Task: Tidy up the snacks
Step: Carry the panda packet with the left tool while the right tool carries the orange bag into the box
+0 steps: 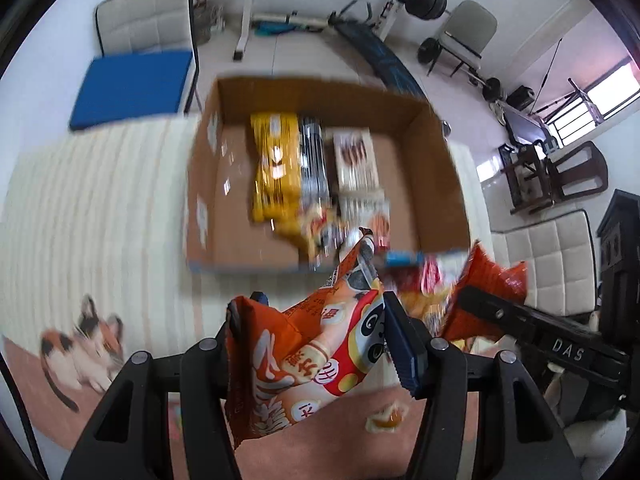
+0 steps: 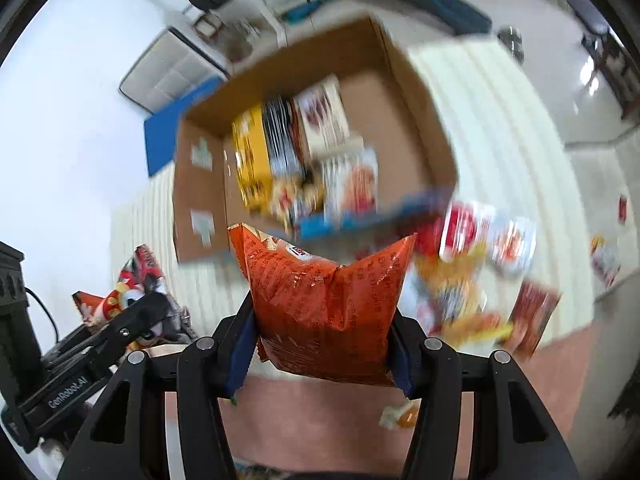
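My left gripper (image 1: 316,332) is shut on an orange and red snack bag with a panda print (image 1: 320,356), held up over the mat. My right gripper (image 2: 322,336) is shut on a plain orange snack bag (image 2: 324,304), its blue pads (image 2: 240,352) pressing both sides. Each view also catches the other gripper: the right gripper (image 1: 476,300) with its orange bag (image 1: 492,280), and the left gripper (image 2: 152,304) with the panda bag (image 2: 116,296). Ahead lies an open cardboard box (image 1: 320,92) holding yellow, silver-black and white packs in a row.
The box (image 2: 412,128) sits on a cream striped mat (image 1: 100,200). Several loose snack packs (image 2: 464,264) lie on the mat to its right. A chair with a blue cushion (image 1: 132,88), weight equipment (image 1: 248,8) and a white sofa (image 1: 552,256) stand around.
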`<state>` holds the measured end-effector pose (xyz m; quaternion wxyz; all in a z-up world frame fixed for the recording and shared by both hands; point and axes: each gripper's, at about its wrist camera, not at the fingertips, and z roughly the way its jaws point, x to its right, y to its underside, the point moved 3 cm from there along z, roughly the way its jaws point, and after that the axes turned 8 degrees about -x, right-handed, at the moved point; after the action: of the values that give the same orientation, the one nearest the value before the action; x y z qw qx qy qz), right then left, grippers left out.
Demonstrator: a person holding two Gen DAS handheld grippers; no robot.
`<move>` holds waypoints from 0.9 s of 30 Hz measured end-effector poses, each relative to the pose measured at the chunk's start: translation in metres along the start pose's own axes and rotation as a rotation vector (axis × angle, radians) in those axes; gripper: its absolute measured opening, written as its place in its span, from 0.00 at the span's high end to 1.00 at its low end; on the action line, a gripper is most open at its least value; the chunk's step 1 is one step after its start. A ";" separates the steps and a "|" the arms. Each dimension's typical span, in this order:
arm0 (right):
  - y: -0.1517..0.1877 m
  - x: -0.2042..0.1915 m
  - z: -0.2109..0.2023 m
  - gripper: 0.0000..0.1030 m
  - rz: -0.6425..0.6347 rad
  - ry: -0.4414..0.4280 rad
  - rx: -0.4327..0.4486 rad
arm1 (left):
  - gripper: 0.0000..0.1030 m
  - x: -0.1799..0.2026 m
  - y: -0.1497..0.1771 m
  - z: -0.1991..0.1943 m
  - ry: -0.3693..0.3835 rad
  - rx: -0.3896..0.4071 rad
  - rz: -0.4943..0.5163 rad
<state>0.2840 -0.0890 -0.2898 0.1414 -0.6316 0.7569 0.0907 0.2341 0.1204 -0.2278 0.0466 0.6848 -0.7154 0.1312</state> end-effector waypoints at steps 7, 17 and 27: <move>-0.077 0.011 0.015 0.43 0.030 0.089 -0.004 | 0.46 -0.022 -0.066 0.038 -0.101 -0.075 -0.027; -0.100 0.030 0.068 0.41 0.063 0.132 -0.090 | 0.45 -0.053 -0.087 0.095 -0.147 -0.223 -0.092; -0.099 0.026 0.077 0.10 0.041 0.193 -0.114 | 0.17 -0.053 -0.089 0.108 -0.129 -0.238 -0.114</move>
<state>0.3846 -0.1075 -0.3672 0.0298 -0.6289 0.7732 0.0752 0.3380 0.1419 -0.3338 0.0886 0.7209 -0.6874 -0.0017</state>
